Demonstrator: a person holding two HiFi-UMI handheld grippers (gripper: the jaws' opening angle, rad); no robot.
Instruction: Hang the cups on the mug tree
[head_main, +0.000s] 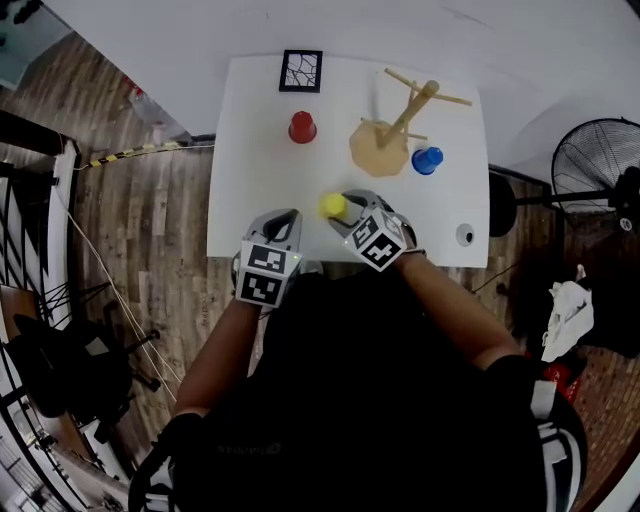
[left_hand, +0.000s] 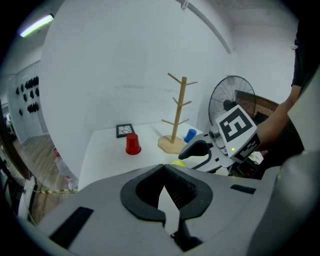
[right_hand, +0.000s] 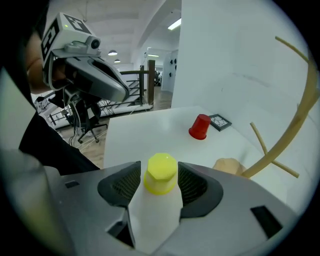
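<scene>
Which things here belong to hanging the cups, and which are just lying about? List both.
For the job:
mug tree
red cup
blue cup
yellow cup

Lying about:
black-framed tile at the table's far edge
fan beside the table

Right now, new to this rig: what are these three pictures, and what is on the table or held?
A person holds a two-jaw gripper in each hand. One camera looks down from the head; one rides on each gripper. On the white table: a wooden mug tree, a red cup, a blue cup, a yellow cup, a small framed picture. The left gripper is shut, empty. The right gripper is open, the yellow cup between its jaws, not gripped.
</scene>
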